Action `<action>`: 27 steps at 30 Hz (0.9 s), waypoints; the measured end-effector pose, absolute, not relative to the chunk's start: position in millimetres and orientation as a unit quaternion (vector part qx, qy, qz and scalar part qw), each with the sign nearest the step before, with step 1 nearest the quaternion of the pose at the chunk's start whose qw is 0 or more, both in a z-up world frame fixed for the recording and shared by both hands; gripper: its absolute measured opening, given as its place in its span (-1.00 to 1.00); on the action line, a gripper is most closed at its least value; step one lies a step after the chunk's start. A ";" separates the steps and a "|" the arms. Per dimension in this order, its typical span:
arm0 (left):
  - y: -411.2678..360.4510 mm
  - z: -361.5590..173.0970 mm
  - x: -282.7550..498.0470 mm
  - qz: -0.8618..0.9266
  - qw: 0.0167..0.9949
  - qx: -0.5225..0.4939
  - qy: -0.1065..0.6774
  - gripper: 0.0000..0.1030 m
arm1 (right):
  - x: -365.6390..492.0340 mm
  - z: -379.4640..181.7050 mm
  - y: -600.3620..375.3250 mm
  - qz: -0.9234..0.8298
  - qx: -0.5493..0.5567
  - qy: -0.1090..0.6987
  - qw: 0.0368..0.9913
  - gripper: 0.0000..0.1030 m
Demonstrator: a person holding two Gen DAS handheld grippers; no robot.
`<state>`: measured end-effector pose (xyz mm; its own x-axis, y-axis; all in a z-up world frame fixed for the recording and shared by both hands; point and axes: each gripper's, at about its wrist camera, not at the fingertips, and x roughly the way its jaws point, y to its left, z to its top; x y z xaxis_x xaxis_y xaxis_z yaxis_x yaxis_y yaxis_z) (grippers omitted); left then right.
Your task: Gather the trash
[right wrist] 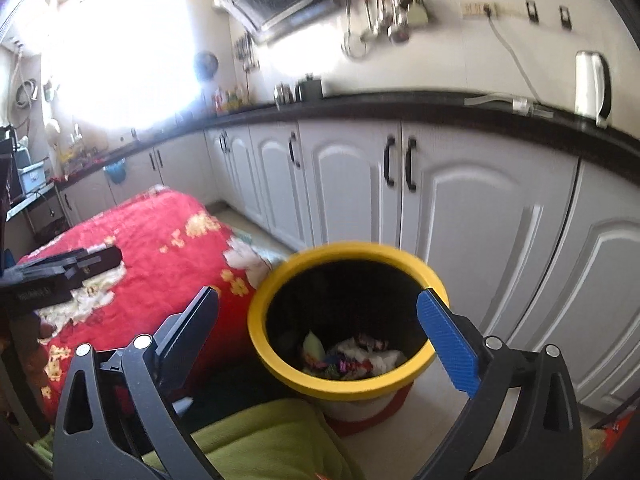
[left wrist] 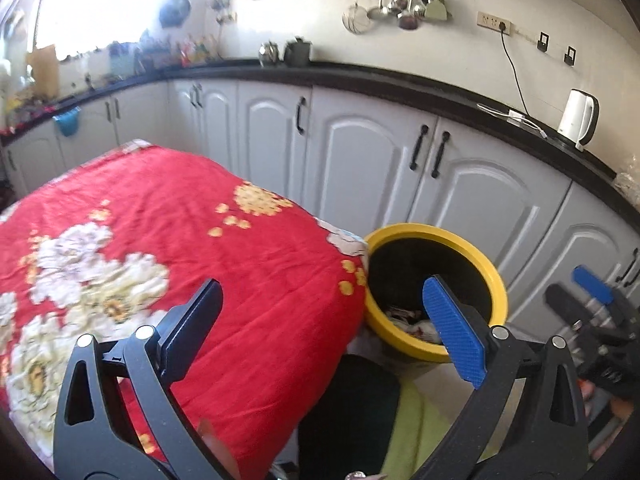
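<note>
- Your left tool [left wrist: 322,328] is spread wide with nothing between its fingers; your right tool [right wrist: 318,334] is just as wide and also empty.
- One yellow-rimmed bin [right wrist: 348,320] stands on the floor, touching the corner of the red floral cloth [left wrist: 160,216] that covers the bench.
- The trash [right wrist: 352,356] lies at the bottom of the bin: crumpled wrappers, too jumbled to count.
- The left view hides most of that trash behind the blue finger and the rim; the right view looks straight down into the bin.
- One white kettle [left wrist: 578,118] stands on the black counter.
</note>
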<state>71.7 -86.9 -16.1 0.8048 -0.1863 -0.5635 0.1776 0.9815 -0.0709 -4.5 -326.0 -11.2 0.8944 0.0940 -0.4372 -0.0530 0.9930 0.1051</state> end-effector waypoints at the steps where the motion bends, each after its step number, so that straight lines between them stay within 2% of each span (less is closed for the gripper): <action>1: -84.2 -16.5 65.2 -0.089 0.953 -0.006 0.291 0.79 | -10.4 -8.8 -324.1 0.036 0.045 0.214 0.975 0.87; 11: -75.2 -0.2 17.9 -0.066 0.977 -0.010 0.203 0.79 | -56.8 10.8 -309.9 0.031 0.038 0.089 0.995 0.88; 27: -76.0 0.4 12.8 -0.077 0.978 -0.016 0.191 0.79 | -49.4 5.9 -309.7 0.027 0.035 0.111 0.993 0.88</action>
